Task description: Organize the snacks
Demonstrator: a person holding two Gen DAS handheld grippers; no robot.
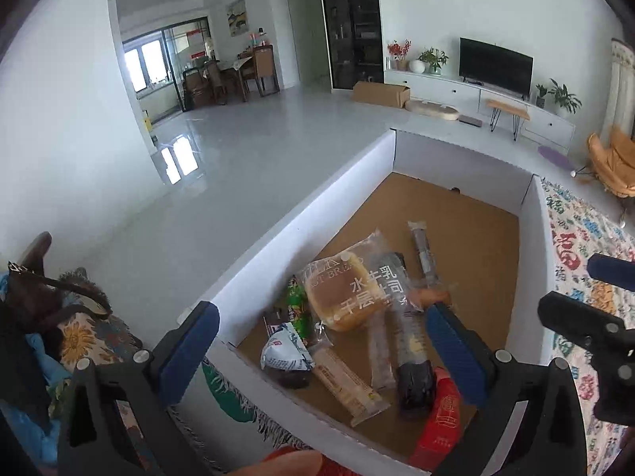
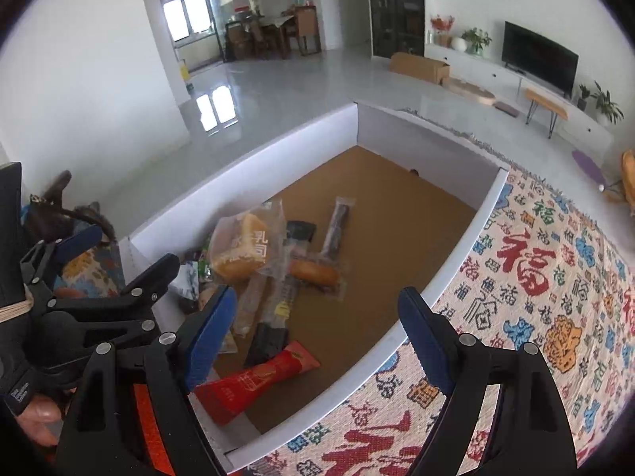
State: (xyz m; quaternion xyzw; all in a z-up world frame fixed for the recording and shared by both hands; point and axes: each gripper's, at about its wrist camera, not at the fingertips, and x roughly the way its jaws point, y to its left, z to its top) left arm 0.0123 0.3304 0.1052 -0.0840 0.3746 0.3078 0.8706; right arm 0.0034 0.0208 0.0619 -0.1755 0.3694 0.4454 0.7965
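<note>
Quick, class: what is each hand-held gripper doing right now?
Left hand-held gripper: open, holding nothing.
Right hand-held gripper: open, holding nothing.

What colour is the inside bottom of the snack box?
Cardboard brown, while the walls of the box are white. The right wrist view shows it best.

Patterned rug [image 2: 535, 277], television [image 2: 539, 63], cardboard carton [image 2: 418, 65], dining chairs [image 1: 262, 65].

Wrapped snacks [image 1: 349, 301] piled in white box [image 1: 301, 214], near-left corner.
</note>
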